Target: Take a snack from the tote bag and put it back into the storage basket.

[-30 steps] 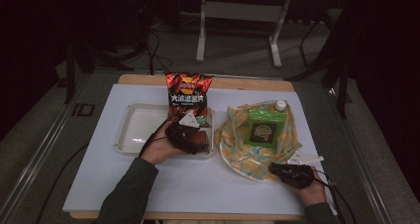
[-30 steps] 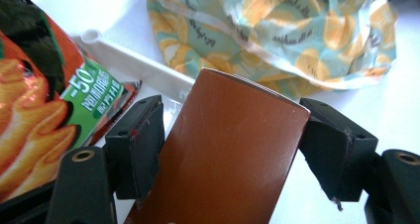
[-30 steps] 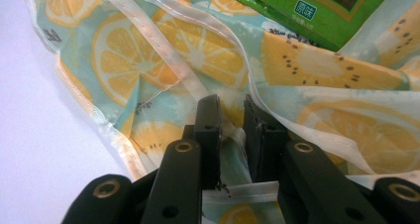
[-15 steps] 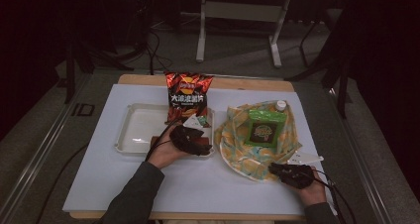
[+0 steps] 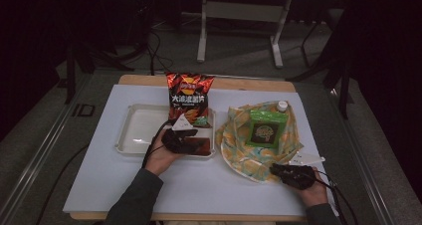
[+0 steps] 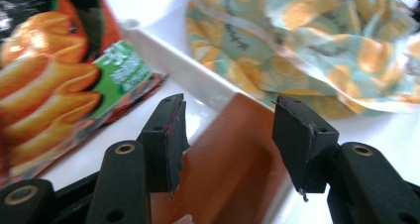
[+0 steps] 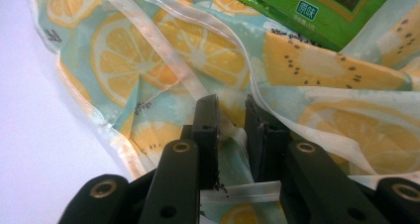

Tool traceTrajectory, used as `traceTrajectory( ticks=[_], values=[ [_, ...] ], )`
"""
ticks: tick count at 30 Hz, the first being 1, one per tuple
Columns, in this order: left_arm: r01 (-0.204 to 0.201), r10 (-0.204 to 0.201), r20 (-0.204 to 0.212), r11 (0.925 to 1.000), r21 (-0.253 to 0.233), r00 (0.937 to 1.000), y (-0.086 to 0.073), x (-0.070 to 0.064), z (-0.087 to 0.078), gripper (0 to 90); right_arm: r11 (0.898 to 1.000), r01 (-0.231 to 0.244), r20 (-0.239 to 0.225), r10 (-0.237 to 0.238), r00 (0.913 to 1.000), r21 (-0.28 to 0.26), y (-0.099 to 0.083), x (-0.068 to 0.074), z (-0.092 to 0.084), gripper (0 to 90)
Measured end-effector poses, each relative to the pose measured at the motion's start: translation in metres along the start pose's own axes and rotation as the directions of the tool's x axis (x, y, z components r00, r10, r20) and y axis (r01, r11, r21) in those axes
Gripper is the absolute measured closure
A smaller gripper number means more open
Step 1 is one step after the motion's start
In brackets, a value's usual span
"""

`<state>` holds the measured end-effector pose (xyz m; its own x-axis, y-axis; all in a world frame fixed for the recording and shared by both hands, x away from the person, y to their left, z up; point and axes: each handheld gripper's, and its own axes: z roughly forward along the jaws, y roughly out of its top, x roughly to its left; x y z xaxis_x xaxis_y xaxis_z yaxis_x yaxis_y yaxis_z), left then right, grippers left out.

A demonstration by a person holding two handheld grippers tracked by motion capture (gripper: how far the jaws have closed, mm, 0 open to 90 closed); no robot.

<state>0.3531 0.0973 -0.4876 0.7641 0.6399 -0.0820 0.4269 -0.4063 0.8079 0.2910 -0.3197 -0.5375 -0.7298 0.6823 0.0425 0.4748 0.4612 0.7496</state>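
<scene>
Our left hand-held gripper [image 5: 185, 141] has drawn back a little toward us, off the foot of the chip bag [image 5: 189, 97] and onto the near right corner of the white tray [image 5: 133, 130]. Its jaws have just been closing in, now standing either side of a brown packet [image 6: 237, 159] lying in that corner, pads not yet pressing it.
</scene>
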Motion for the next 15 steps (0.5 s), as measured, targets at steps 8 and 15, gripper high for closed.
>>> traceTrajectory(
  ticks=[8, 15],
  values=[
    [0.054, -0.055, -0.084, 0.9983, -0.019, 0.995, 0.012, 0.004, 0.007, 58.3, 1.0, -0.001, 0.0, 0.001, 1.0, 0.0, 0.0, 0.0, 0.0, 75.8],
    [0.066, -0.059, -0.128, 0.9965, 0.051, 0.99, 0.016, 0.003, 0.017, 82.3, 1.0, -0.001, -0.001, 0.001, 1.0, 0.001, 0.0, 0.0, 0.0, 75.8]
  ],
)
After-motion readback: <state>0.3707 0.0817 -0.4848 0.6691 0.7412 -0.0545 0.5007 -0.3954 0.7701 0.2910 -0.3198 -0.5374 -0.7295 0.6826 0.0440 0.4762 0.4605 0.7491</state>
